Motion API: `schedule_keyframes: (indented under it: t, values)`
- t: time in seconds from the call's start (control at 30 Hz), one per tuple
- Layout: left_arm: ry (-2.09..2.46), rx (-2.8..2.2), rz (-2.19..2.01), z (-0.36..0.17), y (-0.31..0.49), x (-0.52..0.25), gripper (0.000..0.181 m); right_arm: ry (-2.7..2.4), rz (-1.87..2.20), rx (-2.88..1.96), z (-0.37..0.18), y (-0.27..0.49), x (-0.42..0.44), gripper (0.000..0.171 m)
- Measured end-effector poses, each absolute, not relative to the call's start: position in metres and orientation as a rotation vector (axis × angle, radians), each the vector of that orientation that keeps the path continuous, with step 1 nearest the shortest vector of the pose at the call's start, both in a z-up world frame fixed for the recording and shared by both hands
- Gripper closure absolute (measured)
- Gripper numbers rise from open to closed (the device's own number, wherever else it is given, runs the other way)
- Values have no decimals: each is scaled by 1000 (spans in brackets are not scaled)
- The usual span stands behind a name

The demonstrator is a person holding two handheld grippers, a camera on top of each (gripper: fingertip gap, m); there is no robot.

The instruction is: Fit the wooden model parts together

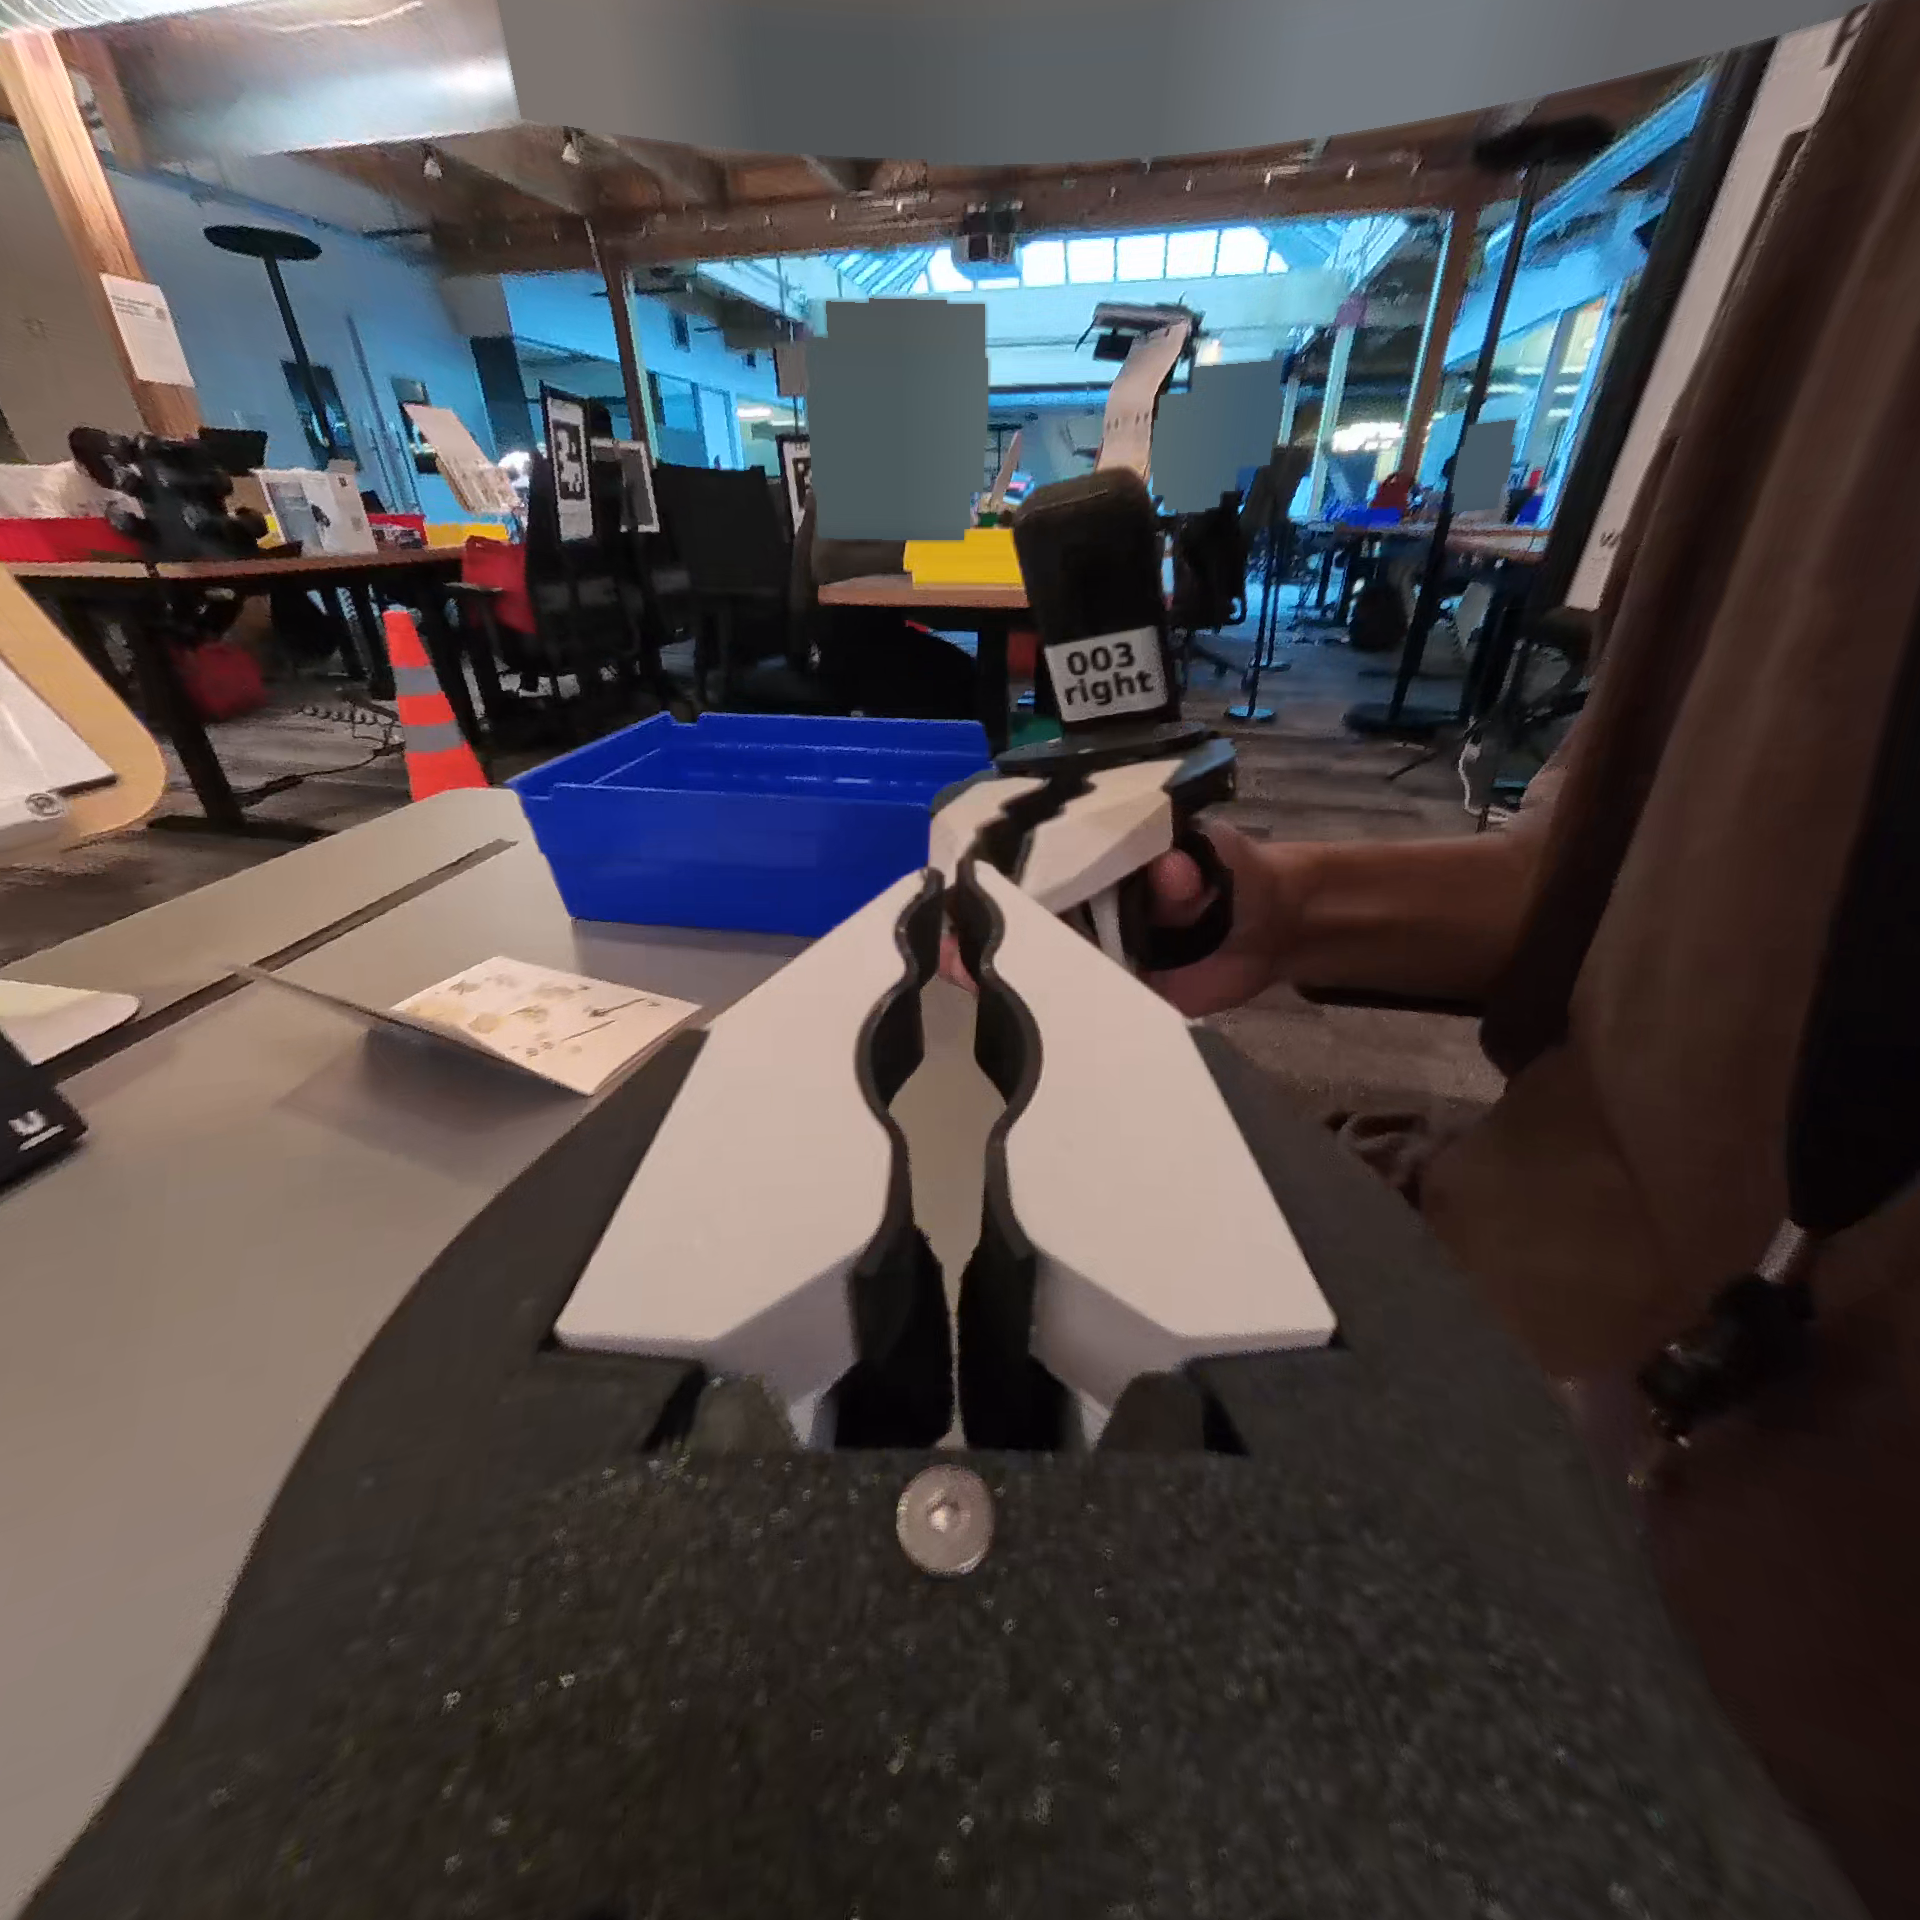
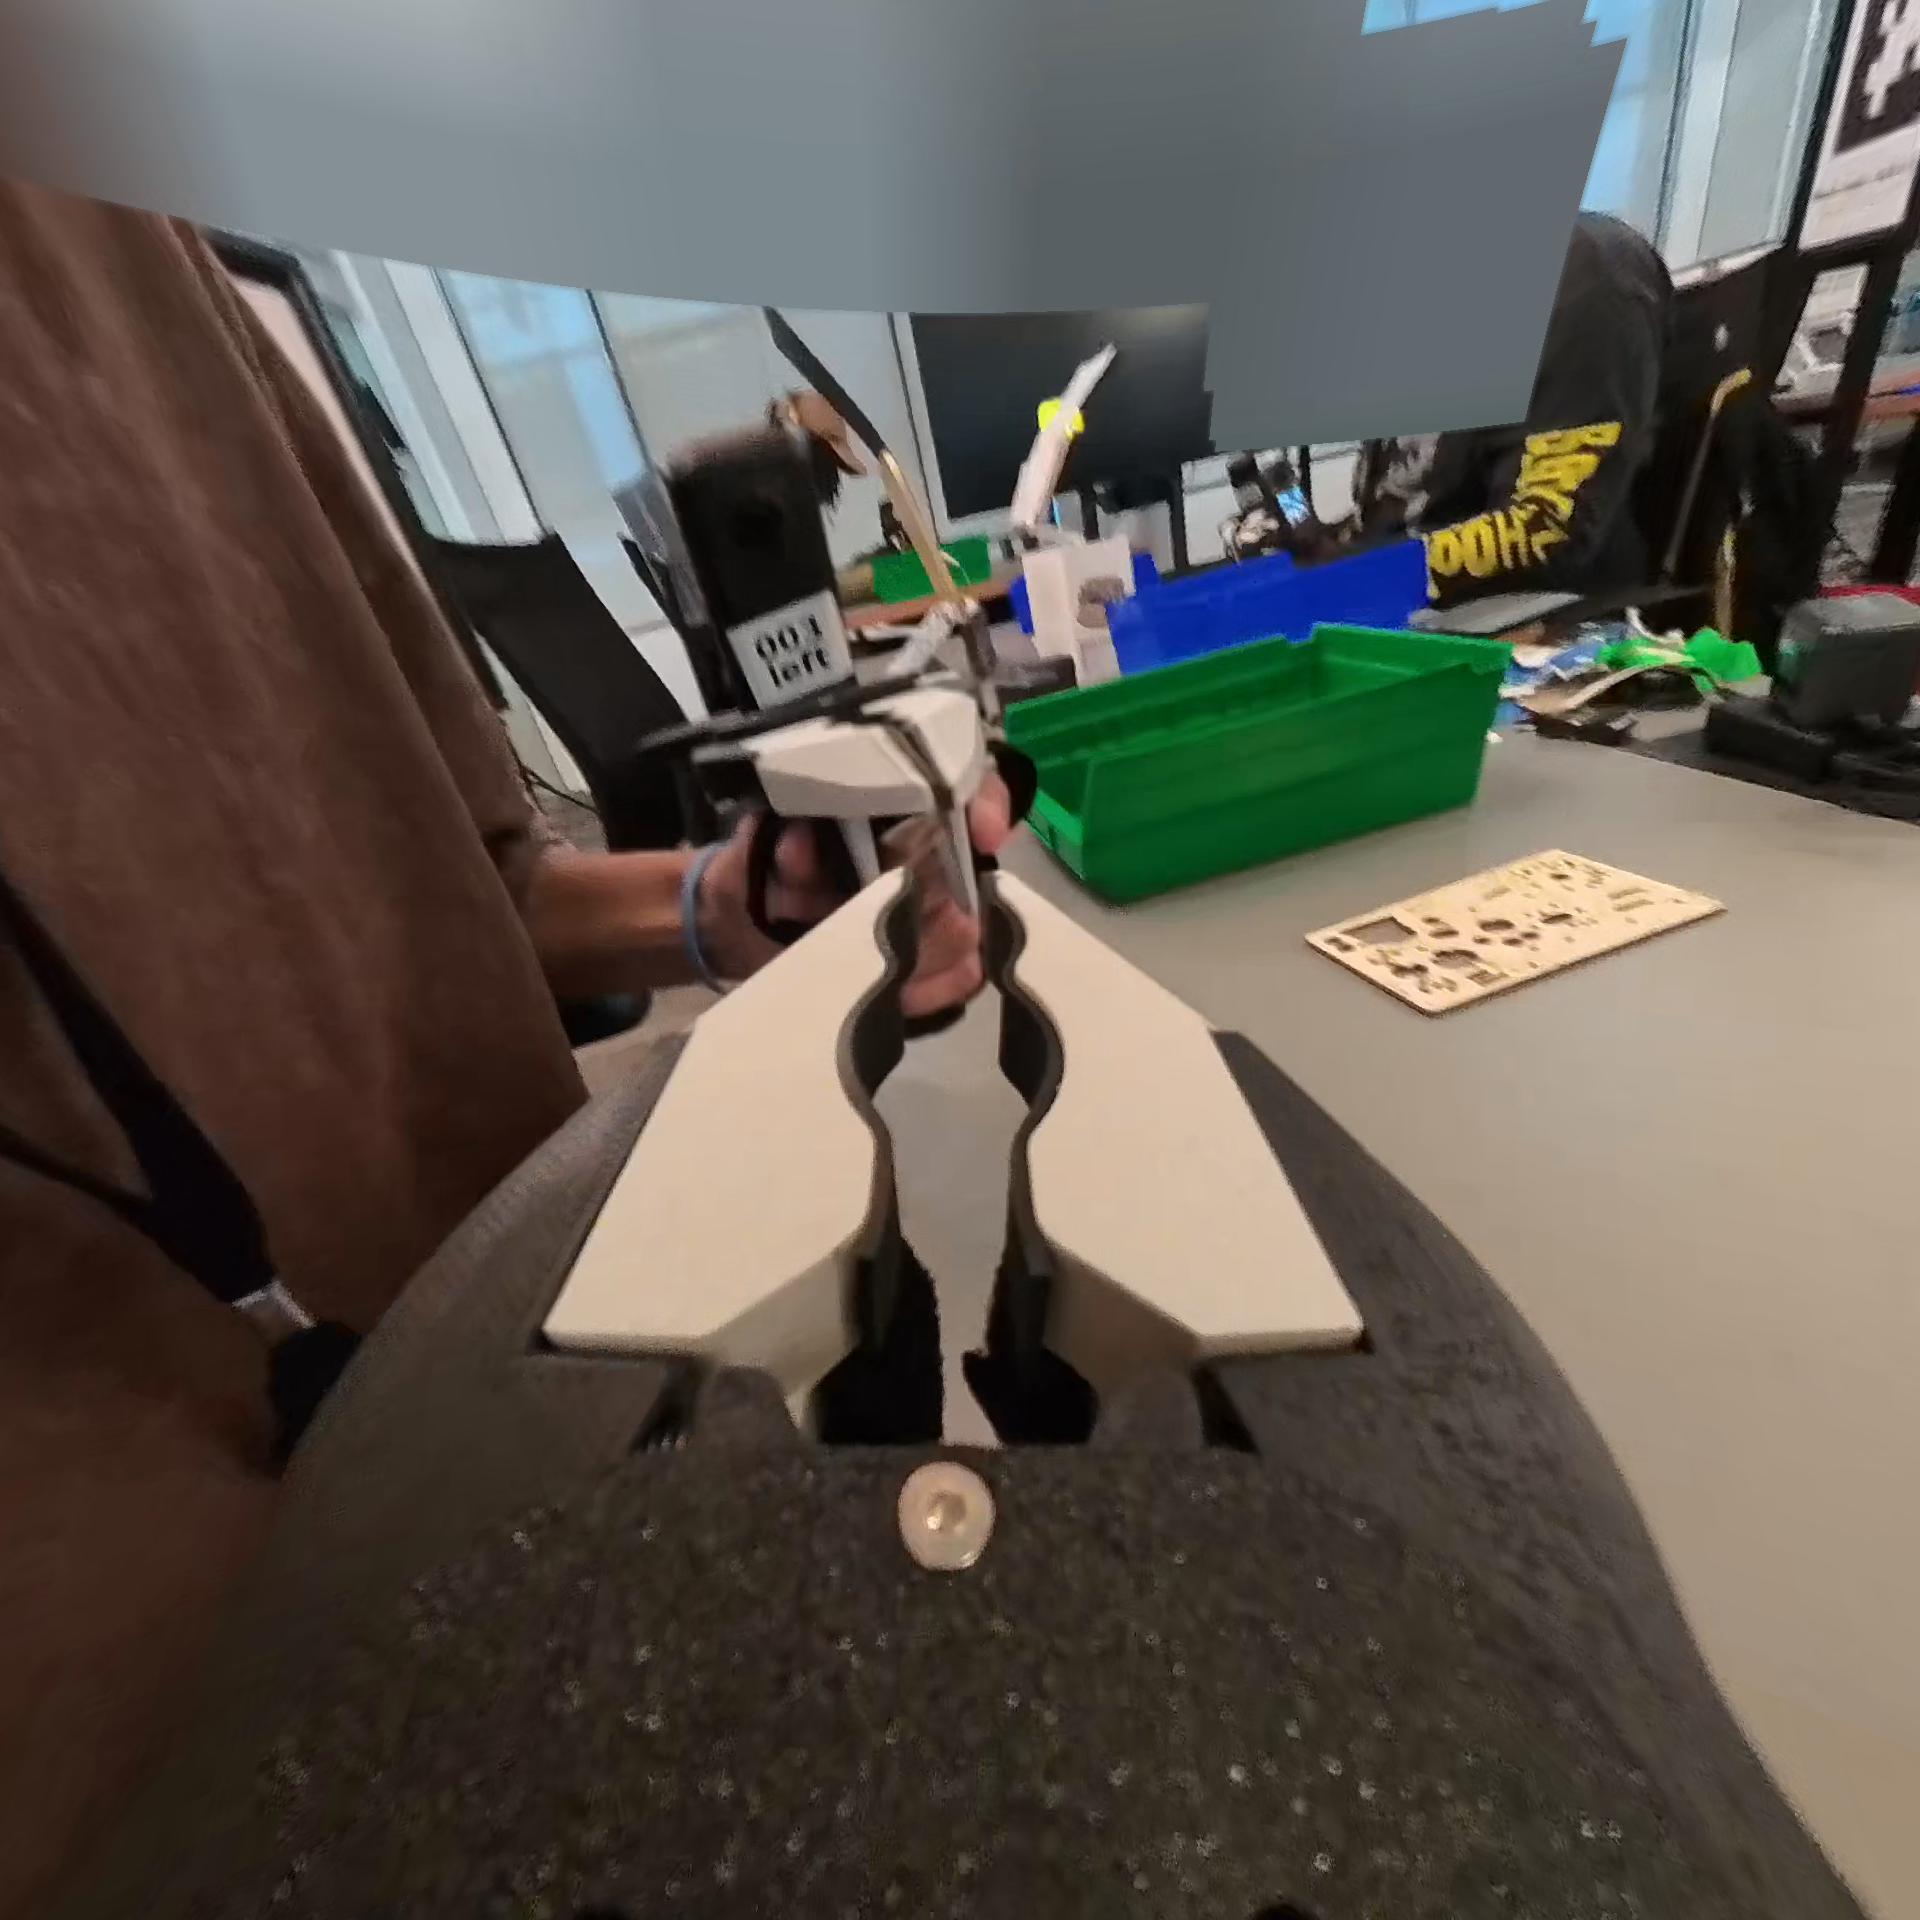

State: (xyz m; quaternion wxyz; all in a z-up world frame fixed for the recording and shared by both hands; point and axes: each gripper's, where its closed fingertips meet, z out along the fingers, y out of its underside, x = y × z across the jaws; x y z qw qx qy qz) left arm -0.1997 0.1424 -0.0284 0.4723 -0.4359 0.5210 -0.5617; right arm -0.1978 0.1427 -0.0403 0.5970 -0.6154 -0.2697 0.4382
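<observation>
My left gripper (image 1: 941, 883) is held above the grey table (image 1: 312, 1195) with its tips almost touching, and I see no part between them. My right gripper (image 1: 961, 831) meets it tip to tip, held by a hand. In the right wrist view my right gripper (image 2: 945, 888) has a narrow gap between its jaws. A thin pale strip (image 2: 958, 862) shows at that gap, too blurred to name. The left gripper (image 2: 883, 764) is just beyond it. A flat wooden sheet (image 2: 1512, 925) with punched-out holes lies on the table to the right.
A blue bin (image 1: 748, 821) stands behind the grippers. A folded instruction leaflet (image 1: 540, 1018) lies left of them. A green bin (image 2: 1257, 769) sits at the far side, with cluttered items behind it. A person in a brown top (image 2: 208, 727) stands close by. The grippers are tip to tip, or close to it.
</observation>
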Motion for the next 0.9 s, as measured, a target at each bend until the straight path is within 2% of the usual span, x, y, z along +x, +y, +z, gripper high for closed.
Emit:
schedule_keyframes:
  t: [0.03,0.23,0.4,0.53,0.67,0.9]
  values:
    - [1273,-1062,-1390,-28,138,-200,181,-625,1047,-1410,-36,139,-199,162]
    - [1315,-1070,-1379,-31,128,-196,181,-645,968,-1459,-44,133,-193,163]
    - [1396,-1272,-1296,-70,131,-194,181,-483,768,-1674,-82,152,-124,166]
    - [1482,-1512,-1198,-121,126,-192,181,-467,648,-1847,-114,151,-90,168]
    - [1618,-1675,-1072,-158,105,-192,166,-517,588,-1921,-131,143,-89,167]
    - [1695,-1779,-936,-187,53,-197,165,-689,618,-2016,-158,103,-123,167]
